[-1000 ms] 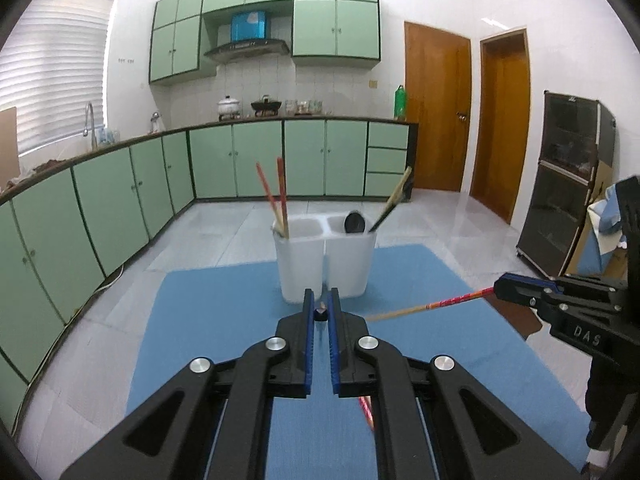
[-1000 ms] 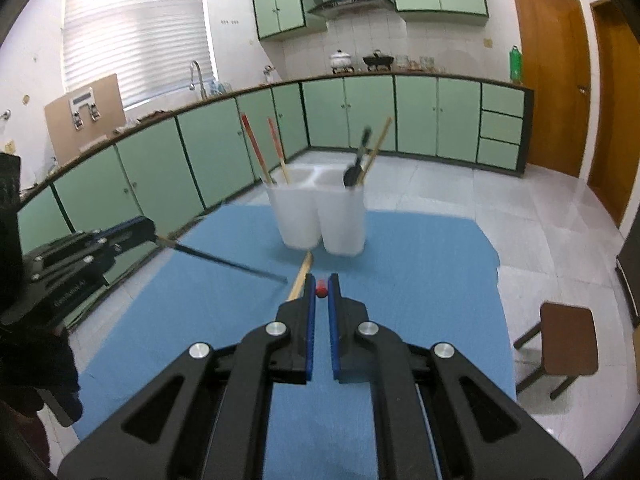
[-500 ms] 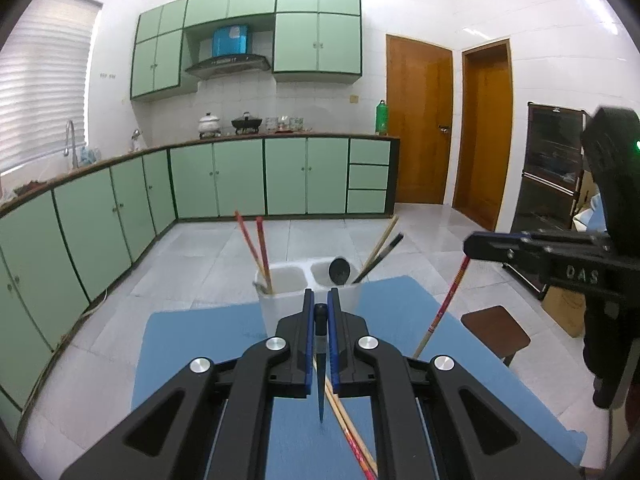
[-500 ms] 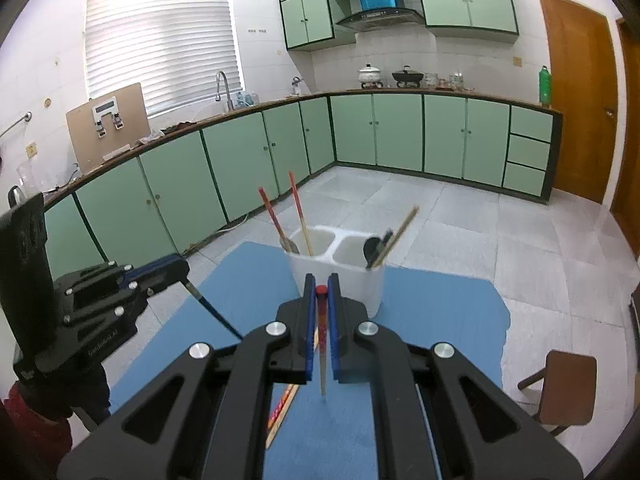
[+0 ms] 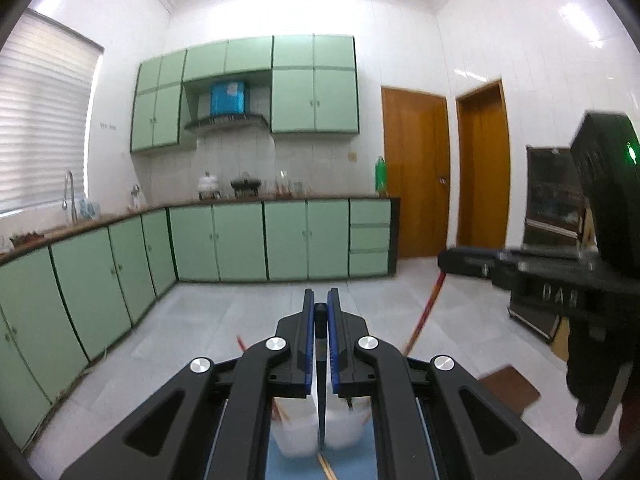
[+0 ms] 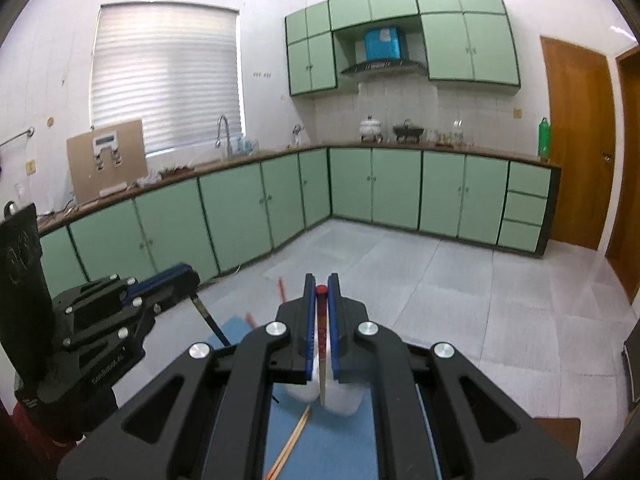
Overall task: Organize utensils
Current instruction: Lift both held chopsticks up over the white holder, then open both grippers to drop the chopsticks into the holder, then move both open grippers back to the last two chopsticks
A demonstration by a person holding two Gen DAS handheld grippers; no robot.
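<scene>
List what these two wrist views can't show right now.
- White holder: left wrist view, mostly behind the left hand-held gripper; contents hidden.
- Black chopstick tip: blurred against the holder.
- Red chopstick lower end: right wrist view, blurred.
- Mat: mostly covered by the right hand-held gripper.

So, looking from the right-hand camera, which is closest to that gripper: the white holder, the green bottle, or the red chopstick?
1. Red chopstick, clamped in the right gripper.
2. White holder, just below on the blue mat.
3. Green bottle, far right on the counter.
</scene>
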